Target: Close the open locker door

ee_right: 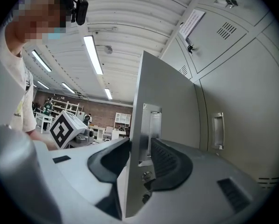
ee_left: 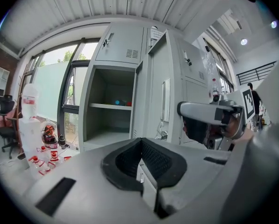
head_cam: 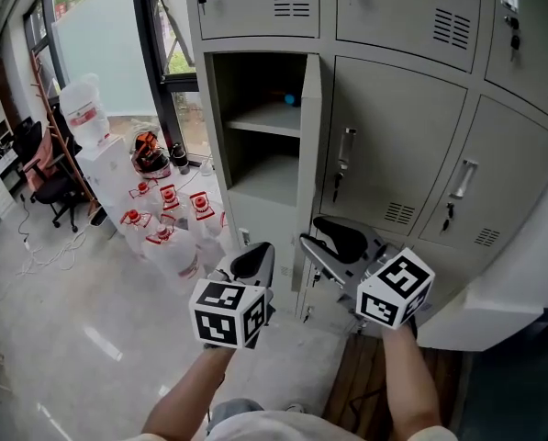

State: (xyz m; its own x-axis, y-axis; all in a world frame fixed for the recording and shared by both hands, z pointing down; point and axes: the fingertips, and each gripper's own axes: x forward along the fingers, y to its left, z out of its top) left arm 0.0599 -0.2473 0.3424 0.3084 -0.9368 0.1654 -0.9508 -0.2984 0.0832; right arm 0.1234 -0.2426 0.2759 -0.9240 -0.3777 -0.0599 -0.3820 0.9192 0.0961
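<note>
At the far left of the head view we see water jugs (head_cam: 168,232) standing on the floor (head_cam: 62,292) beside a window (head_cam: 104,44). Right of them, in the middle of the frame, is the locker (head_cam: 220,136) with its compartment open. A shelf (head_cam: 266,120) crosses the compartment, and a small blue thing (head_cam: 290,99) sits at the back of the shelf.

Low in the frame, just left of centre, we find the left gripper (head_cam: 254,259). In its own view, the left gripper (ee_left: 141,143) has its pads closed against each other with nothing between them, and it looks towards the open compartment.

The door (head_cam: 311,154) hangs at the compartment's right side, swung out towards us so that the head view shows it nearly edge-on. In the left gripper view the door (ee_left: 156,92) stands right of the opening.

Just right of the door's lower end is the right gripper (head_cam: 310,232). In its own view the right gripper (ee_right: 140,144) is spread wide, with one jaw on each side of the door (ee_right: 165,97). The door's free edge and its handle plate (ee_right: 151,132) stand in the gap between the jaws. We see no squeeze on the metal.

Further right, the neighbouring doors (head_cam: 397,127) are all closed.
</note>
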